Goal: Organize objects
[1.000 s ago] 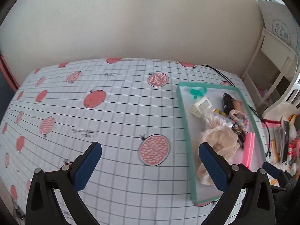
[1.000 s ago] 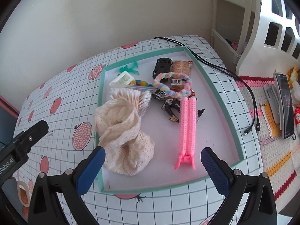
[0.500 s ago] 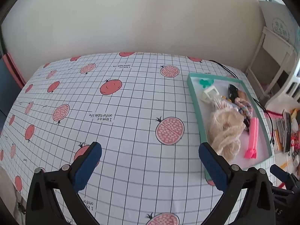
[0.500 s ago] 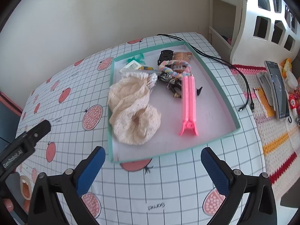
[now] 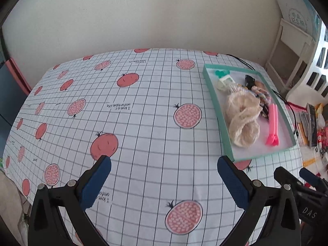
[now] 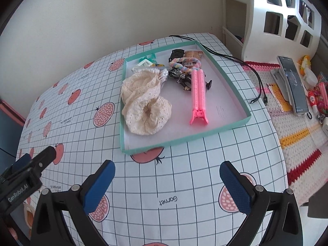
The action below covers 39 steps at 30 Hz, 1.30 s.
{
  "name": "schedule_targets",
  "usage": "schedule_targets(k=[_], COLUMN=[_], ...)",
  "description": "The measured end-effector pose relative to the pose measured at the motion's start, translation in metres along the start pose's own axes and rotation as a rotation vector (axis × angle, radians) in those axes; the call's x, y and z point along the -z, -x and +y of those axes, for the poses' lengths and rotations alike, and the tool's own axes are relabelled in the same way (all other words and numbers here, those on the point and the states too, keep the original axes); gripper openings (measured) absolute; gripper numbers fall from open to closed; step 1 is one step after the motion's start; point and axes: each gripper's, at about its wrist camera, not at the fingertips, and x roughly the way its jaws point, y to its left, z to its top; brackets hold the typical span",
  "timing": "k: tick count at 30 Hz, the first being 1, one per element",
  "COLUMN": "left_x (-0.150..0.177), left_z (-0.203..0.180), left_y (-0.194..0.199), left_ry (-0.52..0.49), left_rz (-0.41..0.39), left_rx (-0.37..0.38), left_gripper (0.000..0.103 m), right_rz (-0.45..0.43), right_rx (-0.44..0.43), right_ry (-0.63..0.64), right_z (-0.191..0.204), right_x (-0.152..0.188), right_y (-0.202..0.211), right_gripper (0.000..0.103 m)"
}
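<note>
A shallow teal tray (image 6: 184,138) (image 5: 220,121) lies at the right end of the table. Inside it are a cream lace cloth (image 6: 144,100) (image 5: 243,119), a long pink clip (image 6: 197,94) (image 5: 272,126), a pastel braided band (image 6: 184,65), a black clip (image 6: 180,78), cotton swabs (image 6: 162,72), a white square piece (image 6: 144,63) and a small teal piece (image 6: 150,57). My right gripper (image 6: 167,182) is open, above the cloth just in front of the tray's near rim. Left of the tray, my left gripper (image 5: 164,179) hangs open over bare tablecloth. Both hold nothing.
The table wears a white grid tablecloth (image 5: 123,112) with red pomegranate prints. A black cable (image 6: 242,61) runs off the table's far right corner. Right of the table a crocheted mat (image 6: 295,123) carries a grey device (image 6: 293,82) and small items. A white shelf (image 6: 287,20) stands behind.
Both grippers have pulled back and up from the tray, so it looks smaller and farther. The tray's contents have not moved. Both grippers stayed open.
</note>
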Motion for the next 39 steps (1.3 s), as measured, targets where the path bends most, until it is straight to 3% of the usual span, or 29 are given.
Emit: schedule_targets(k=[17,39], left_x=[0.027,0.029], left_z=[0.012,0.030], left_y=[0.005,-0.008], left_ry=[0.012,0.052], left_rz=[0.066,0.110], left_rx=[-0.021,-0.010], left_gripper=[0.103,0.103], right_rz=[0.000,0.011], right_rx=[0.034,0.063], right_ry=[0.039,0.078], right_z=[0.007,0.013], right_x=[0.018,0.024], right_y=[0.004,0.000], right_gripper=[0.103,0.103])
